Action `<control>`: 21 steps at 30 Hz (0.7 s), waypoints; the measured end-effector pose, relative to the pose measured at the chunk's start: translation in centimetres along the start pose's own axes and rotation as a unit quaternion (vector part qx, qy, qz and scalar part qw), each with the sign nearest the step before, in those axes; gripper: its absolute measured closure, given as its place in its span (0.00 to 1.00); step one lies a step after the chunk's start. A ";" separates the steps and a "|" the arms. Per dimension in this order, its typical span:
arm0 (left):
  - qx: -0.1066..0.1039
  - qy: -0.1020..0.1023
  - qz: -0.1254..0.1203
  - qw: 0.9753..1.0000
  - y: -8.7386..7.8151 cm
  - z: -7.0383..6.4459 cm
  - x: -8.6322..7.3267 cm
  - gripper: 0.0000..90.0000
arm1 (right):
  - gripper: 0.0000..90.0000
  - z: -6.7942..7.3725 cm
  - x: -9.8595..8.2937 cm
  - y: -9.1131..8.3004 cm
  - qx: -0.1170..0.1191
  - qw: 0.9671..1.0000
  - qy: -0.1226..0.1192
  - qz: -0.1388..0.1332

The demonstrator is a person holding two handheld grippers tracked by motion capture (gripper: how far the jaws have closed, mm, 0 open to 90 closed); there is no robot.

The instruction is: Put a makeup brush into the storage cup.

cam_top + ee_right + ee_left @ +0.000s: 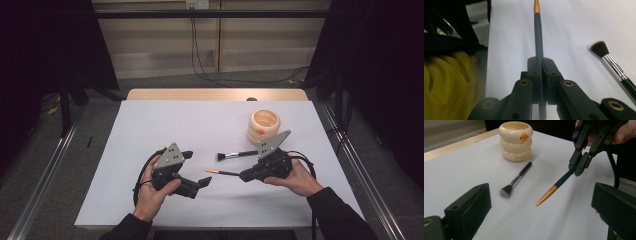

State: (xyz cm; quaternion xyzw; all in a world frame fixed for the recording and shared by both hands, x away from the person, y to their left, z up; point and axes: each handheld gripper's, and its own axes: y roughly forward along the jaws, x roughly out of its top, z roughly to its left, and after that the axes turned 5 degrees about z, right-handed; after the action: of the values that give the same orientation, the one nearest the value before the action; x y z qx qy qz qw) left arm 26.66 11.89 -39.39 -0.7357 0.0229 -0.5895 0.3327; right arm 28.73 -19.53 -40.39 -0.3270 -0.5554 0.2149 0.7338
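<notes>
Pinching the dark end of a thin brush [221, 172] tight between its jaws, the right gripper [246, 175] holds it out above the white table [150, 125], the left gripper [204, 183] gapes wide with nothing inside, and farther off a black makeup brush [236, 155] lies near the cream duck cup [264, 127].

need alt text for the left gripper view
The right claw grips a slim dark pen-like brush by its handle, gold tip angled down over a white table. A black makeup brush lies beside it, before a cream duck-faced holder.
</notes>
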 end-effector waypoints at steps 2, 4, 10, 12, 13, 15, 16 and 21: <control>0.002 -0.003 -0.005 1.000 0.0 0.0 0.0 0.03 | 0.95 -0.1 -0.2 0.0 0.003 1.000 0.001 -0.011; 0.005 -0.004 -0.006 1.000 -0.2 0.1 0.0 0.03 | 0.95 -0.1 -0.3 0.0 0.002 1.000 0.004 -0.020; 0.000 -0.023 -0.020 1.000 -0.5 0.3 0.1 0.04 | 0.95 0.1 -0.5 -0.6 -0.002 0.998 0.015 -0.065; -0.002 -0.022 -0.023 0.999 -0.5 0.4 0.0 0.04 | 0.95 0.2 -0.6 -0.8 -0.004 0.997 0.014 -0.079; -0.002 -0.022 -0.024 0.999 -0.6 0.4 0.0 0.04 | 0.95 0.3 -0.7 -1.0 -0.005 0.996 0.017 -0.089; -0.007 -0.022 -0.027 0.999 -0.6 0.4 0.1 0.04 | 0.95 0.4 -0.8 -1.0 -0.006 0.995 0.020 -0.100; -0.007 -0.020 -0.027 0.999 -0.6 0.3 0.1 0.05 | 0.95 0.4 -0.9 -1.1 -0.007 0.994 0.022 -0.106; -0.007 -0.020 -0.026 0.999 -0.6 0.2 0.1 0.05 | 0.95 0.6 -0.8 -1.4 -0.002 0.990 0.024 -0.139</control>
State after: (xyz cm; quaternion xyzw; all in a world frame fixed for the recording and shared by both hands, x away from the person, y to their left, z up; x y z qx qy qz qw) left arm 26.65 12.38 -39.00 -0.7498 0.0007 -0.5832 0.3125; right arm 27.84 -20.88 -39.86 -0.2531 -0.5779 0.1018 0.7691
